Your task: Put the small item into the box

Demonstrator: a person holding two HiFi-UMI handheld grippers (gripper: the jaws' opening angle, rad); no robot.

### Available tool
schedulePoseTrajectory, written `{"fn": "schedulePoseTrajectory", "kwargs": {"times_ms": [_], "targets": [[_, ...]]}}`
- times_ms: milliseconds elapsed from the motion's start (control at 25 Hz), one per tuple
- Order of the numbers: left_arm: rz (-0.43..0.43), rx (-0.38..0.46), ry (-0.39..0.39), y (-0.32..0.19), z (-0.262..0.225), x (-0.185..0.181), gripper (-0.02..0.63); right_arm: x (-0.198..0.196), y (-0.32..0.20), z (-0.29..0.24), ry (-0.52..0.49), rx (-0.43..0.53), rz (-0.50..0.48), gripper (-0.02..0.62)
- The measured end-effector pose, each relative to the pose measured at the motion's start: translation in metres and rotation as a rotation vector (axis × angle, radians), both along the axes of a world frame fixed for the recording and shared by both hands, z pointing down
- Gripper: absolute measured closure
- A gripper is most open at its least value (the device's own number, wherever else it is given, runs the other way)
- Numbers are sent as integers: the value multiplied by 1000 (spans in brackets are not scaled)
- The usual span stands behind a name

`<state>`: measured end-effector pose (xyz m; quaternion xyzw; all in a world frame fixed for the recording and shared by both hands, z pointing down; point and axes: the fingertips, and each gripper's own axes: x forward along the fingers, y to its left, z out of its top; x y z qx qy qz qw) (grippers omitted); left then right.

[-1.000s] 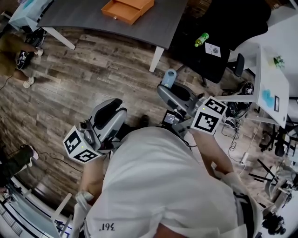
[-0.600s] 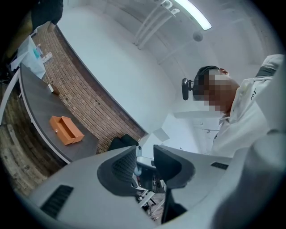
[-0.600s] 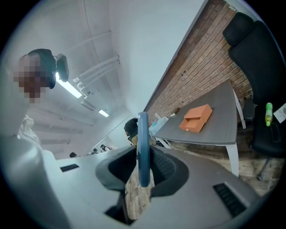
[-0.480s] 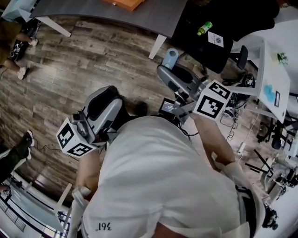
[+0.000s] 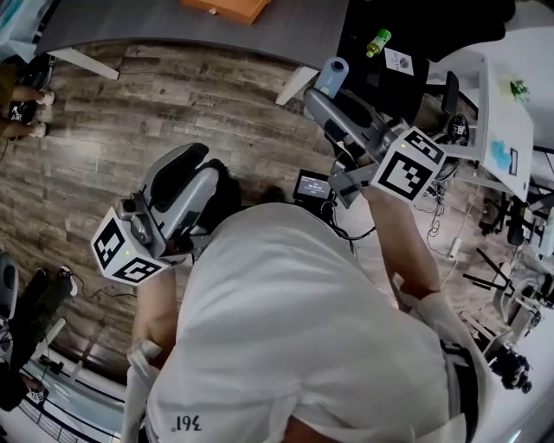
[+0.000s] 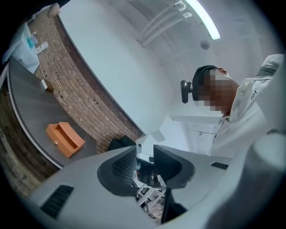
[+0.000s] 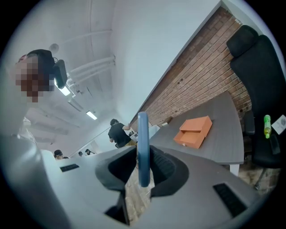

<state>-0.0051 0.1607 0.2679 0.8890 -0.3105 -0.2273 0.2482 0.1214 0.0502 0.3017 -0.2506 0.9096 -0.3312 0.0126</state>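
An orange open box (image 5: pixel 227 7) lies on the grey table (image 5: pixel 156 22) at the head view's top edge; it also shows as the box (image 7: pixel 193 132) and the box (image 6: pixel 65 138). My right gripper (image 5: pixel 329 86) is shut on a small blue round item (image 5: pixel 332 76), held over the floor near the table's corner. The right gripper view shows that blue item (image 7: pixel 143 147) edge-on between the pads of the right gripper (image 7: pixel 143 167). My left gripper (image 5: pixel 183 160) hangs lower left over the floor. The left gripper (image 6: pixel 145 167) stands open with nothing between its jaws.
A black office chair (image 5: pixel 394 65) right of the table carries a green bottle (image 5: pixel 377 41) and a paper. A white desk (image 5: pixel 506 121) stands at far right with cables and gear below it. A small screen (image 5: pixel 312 184) sits at my chest. Someone's feet (image 5: pixel 22 108) are far left.
The right gripper with the blue item has moved up the view toward the table corner. The left gripper drifted left. The orange box slid to the top edge as the head view shifted.
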Motion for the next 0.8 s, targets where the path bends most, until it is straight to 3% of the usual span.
{"fn": "schedulePoseTrajectory", "kwargs": {"times_ms": [360,800], "targets": [[65,21,13,-23,-5,-64,486,-53,-12,-5,24,8,74,497],[78,41,36,-33,-4,-103,486,-95,-23,-2,50,16,82,497]]}}
